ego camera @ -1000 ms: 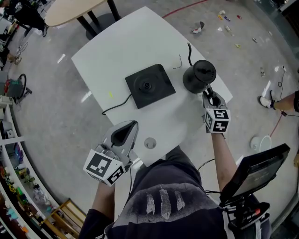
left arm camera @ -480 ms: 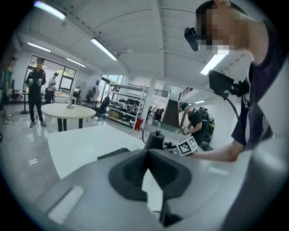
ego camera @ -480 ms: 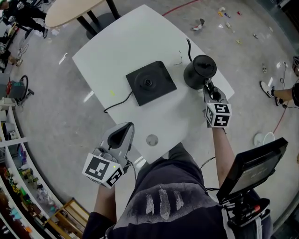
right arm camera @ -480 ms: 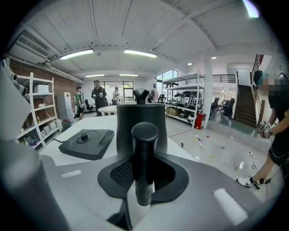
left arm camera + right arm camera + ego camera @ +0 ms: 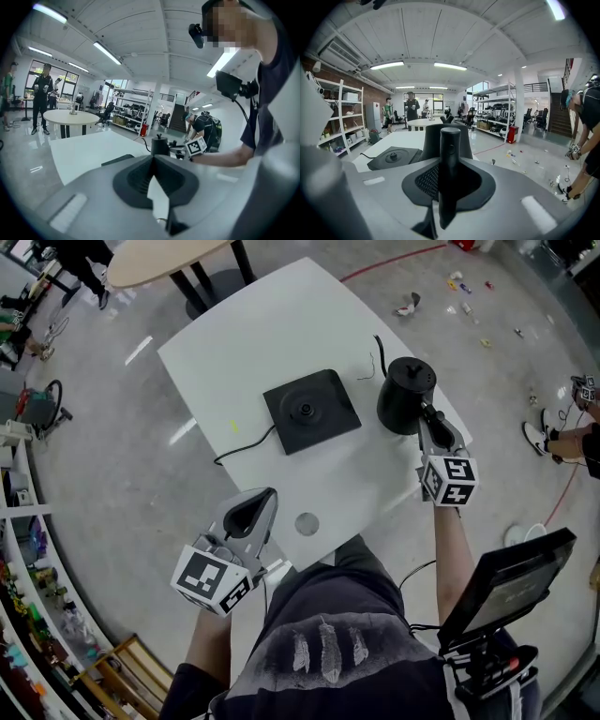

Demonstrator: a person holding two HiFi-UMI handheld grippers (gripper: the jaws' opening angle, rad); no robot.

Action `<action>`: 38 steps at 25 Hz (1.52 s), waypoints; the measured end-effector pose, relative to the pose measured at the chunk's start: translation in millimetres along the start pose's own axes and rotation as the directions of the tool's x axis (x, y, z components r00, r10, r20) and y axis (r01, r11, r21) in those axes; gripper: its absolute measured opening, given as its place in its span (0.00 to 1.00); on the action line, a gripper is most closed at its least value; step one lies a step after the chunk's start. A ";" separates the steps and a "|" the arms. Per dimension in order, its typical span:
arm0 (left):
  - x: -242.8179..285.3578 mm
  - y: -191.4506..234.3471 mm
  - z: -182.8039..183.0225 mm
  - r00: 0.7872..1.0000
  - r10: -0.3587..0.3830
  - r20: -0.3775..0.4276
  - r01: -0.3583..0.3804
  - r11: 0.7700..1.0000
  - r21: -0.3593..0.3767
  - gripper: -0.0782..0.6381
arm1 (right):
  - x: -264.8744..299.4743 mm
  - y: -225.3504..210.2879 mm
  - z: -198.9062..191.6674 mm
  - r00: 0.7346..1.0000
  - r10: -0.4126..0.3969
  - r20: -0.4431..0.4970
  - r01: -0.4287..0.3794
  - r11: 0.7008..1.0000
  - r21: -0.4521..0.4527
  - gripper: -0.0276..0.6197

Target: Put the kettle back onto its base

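Your right tool (image 5: 429, 416): clamped on kettle handle (image 5: 449, 154), jaws just been closing with handle between them. Kettle (image 5: 405, 395): black, upright, near right edge of white worktop (image 5: 272, 324), just right of base (image 5: 311, 411), not on it. Base: black square, flat near worktop middle, cord (image 5: 239, 448) running off left edge. Your left tool (image 5: 267, 495): jaws together at tips, nothing between, held at near worktop edge, well apart from kettle.
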State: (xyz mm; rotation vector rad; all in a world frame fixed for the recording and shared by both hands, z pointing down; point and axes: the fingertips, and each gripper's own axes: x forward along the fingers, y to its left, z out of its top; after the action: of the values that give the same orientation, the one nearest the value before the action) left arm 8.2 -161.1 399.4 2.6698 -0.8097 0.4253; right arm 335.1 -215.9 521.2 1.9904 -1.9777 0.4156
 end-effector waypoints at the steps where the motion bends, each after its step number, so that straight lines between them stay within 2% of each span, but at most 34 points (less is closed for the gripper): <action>1: -1.4 0.7 -0.4 1.000 0.001 0.002 -0.001 1.000 -0.001 0.11 | -1.4 1.6 3.4 1.000 0.005 0.011 -0.005 1.000 0.002 0.13; 5: -6.5 4.2 -2.9 1.000 0.009 0.012 -0.009 1.000 -0.015 0.11 | -5.4 9.0 20.4 0.998 0.040 0.049 -0.040 0.999 0.002 0.12; 9: -7.5 2.5 -2.7 1.000 0.009 0.023 -0.009 1.000 -0.014 0.11 | -5.8 18.8 26.3 0.996 0.080 0.028 -0.078 0.995 -0.064 0.12; 13: -8.5 -2.2 -3.3 1.000 0.001 0.025 0.000 1.000 -0.009 0.11 | -17.6 21.9 25.7 0.994 0.098 0.038 -0.098 0.995 -0.020 0.12; 16: -9.5 -1.9 -5.8 0.999 0.006 0.034 -0.006 1.000 -0.008 0.11 | -20.7 27.8 34.6 0.991 0.119 0.057 -0.116 0.992 -0.046 0.12; 22: -20.0 5.2 -4.5 0.998 0.020 0.061 -0.020 1.000 -0.014 0.11 | -21.6 50.2 69.3 0.977 0.179 0.119 -0.175 0.983 -0.050 0.12; 29: -38.4 13.4 -1.2 0.994 0.047 0.100 -0.045 0.999 -0.013 0.11 | -20.5 75.2 91.0 0.965 0.228 0.127 -0.219 0.973 -0.077 0.12; 38: -82.8 27.7 3.5 0.985 0.063 0.160 -0.063 0.998 -0.003 0.11 | -30.6 128.1 133.7 0.942 0.283 0.178 -0.264 0.957 -0.122 0.12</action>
State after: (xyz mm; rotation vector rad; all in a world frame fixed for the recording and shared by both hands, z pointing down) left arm -72.9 -144.4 371.7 2.7123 -0.9421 0.2287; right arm 205.5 -243.4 388.1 1.7590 -2.3603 0.1860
